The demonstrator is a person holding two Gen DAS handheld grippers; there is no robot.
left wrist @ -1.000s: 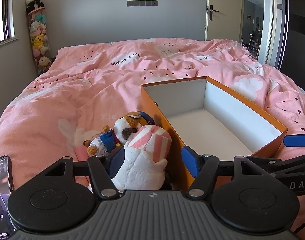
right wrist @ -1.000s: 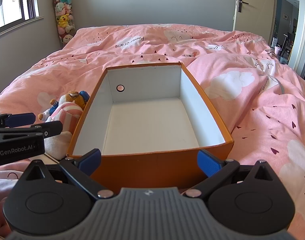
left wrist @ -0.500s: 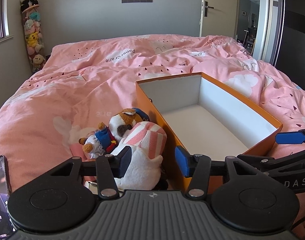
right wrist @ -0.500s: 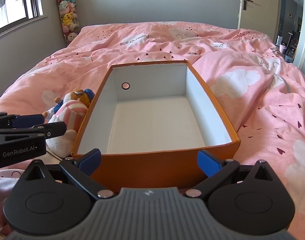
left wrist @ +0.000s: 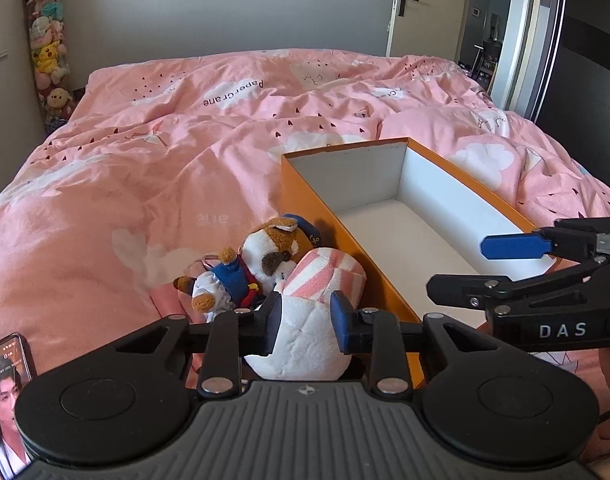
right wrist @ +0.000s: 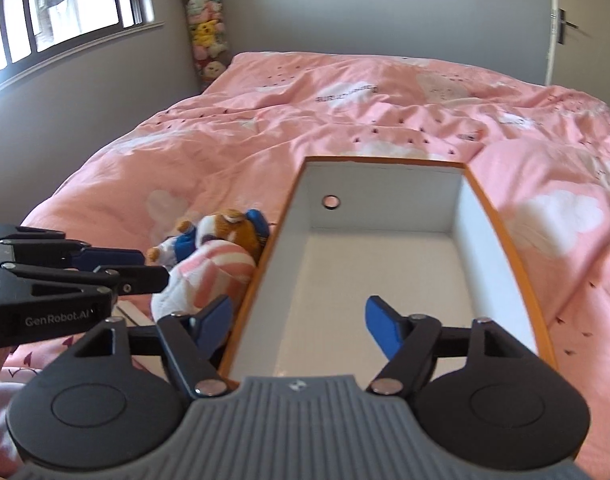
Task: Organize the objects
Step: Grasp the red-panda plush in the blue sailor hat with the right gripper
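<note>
Nothing sits in your orange box [right wrist: 501, 248] yet. Your left gripper [left wrist: 305, 318] has just been closing onto the striped plush [left wrist: 317, 304] beside the box; your right gripper [right wrist: 297, 320], also closing, holds nothing over it.

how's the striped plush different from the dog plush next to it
The striped plush is white with pink stripes; the dog plush is brown and white with blue clothes. The striped plush sits between the left gripper pads, which have just been closing and now press its sides; nothing grips the dog plush. The striped plush lies nearer the camera, partly covering the dog plush. Both rest on the bed beside the box.
</note>
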